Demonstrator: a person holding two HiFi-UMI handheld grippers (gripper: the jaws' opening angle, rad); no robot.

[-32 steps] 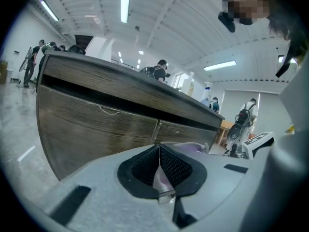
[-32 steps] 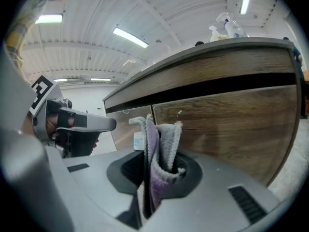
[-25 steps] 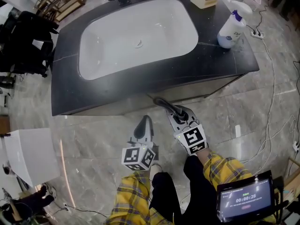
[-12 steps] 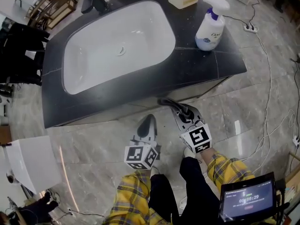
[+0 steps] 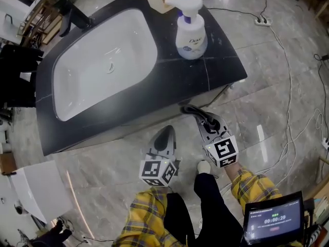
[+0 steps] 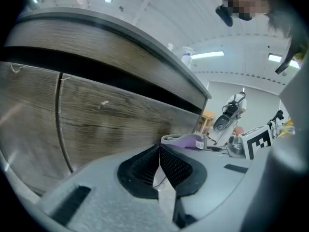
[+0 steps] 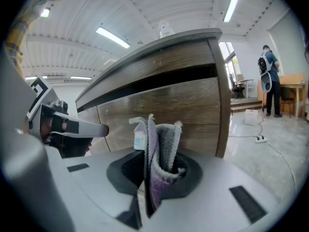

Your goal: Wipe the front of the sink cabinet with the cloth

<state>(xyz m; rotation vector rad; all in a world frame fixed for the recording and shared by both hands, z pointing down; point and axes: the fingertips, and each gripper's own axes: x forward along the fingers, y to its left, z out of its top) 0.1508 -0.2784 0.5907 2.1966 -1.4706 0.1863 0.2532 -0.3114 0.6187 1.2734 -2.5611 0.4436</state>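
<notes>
Farther right along cabinet: right gripper, jaws tight on one cloth; left gripper, jaws together, empty.

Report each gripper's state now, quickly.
Left gripper: shut, nothing between its jaws.
Right gripper: shut on the cloth.

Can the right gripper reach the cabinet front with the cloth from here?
Probably yes. The right gripper has the cloth clamped in its jaws, facing the cabinet front with nothing between them; the left gripper sits off to its side.
</notes>
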